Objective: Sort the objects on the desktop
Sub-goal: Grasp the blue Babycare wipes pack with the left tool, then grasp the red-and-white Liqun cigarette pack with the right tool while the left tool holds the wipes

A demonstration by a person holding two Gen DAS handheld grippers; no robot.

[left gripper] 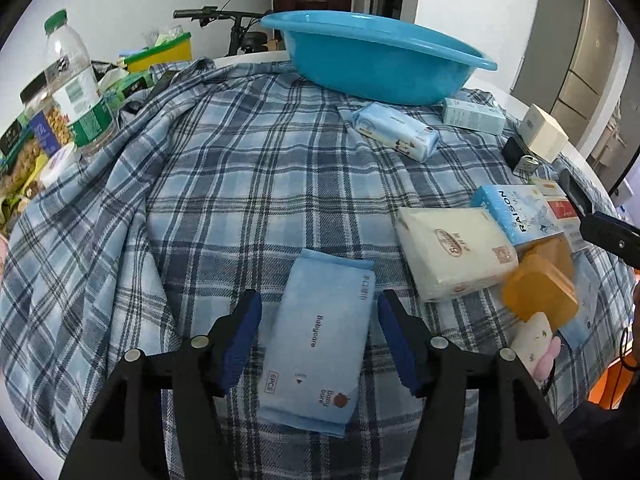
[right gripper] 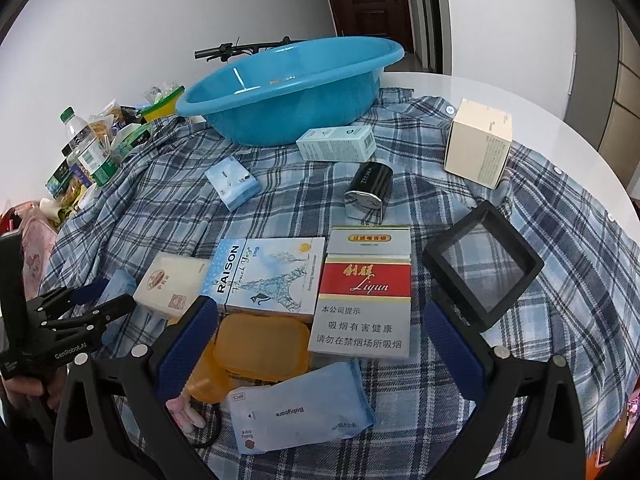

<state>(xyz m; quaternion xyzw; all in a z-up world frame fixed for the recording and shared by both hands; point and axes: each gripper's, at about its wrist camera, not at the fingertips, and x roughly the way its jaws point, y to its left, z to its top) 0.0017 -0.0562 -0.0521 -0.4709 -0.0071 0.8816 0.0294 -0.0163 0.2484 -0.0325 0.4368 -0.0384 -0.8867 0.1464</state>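
Observation:
A blue basin [left gripper: 376, 64] stands at the back of a plaid cloth [left gripper: 224, 184]; it also shows in the right wrist view [right gripper: 288, 92]. My left gripper [left gripper: 319, 336] is open, its pads on either side of a light blue Babycare wipes pack [left gripper: 320, 340] that lies flat, apart from both pads. My right gripper [right gripper: 320, 344] is open above a second Babycare pack [right gripper: 300, 412], an orange soap box [right gripper: 260, 344] and a red Liqun cigarette carton [right gripper: 364, 296]. The left gripper [right gripper: 92, 304] also shows in the right wrist view.
A cream tissue pack [left gripper: 452, 252], a blue RAISON box [right gripper: 268, 276], a small blue tissue pack [right gripper: 232, 184], a pale green box [right gripper: 336, 144], a black cylinder [right gripper: 368, 192], a cream cube box [right gripper: 478, 146] and a black frame [right gripper: 482, 268] lie around. A bottle [left gripper: 76, 88] and snacks stand at the left.

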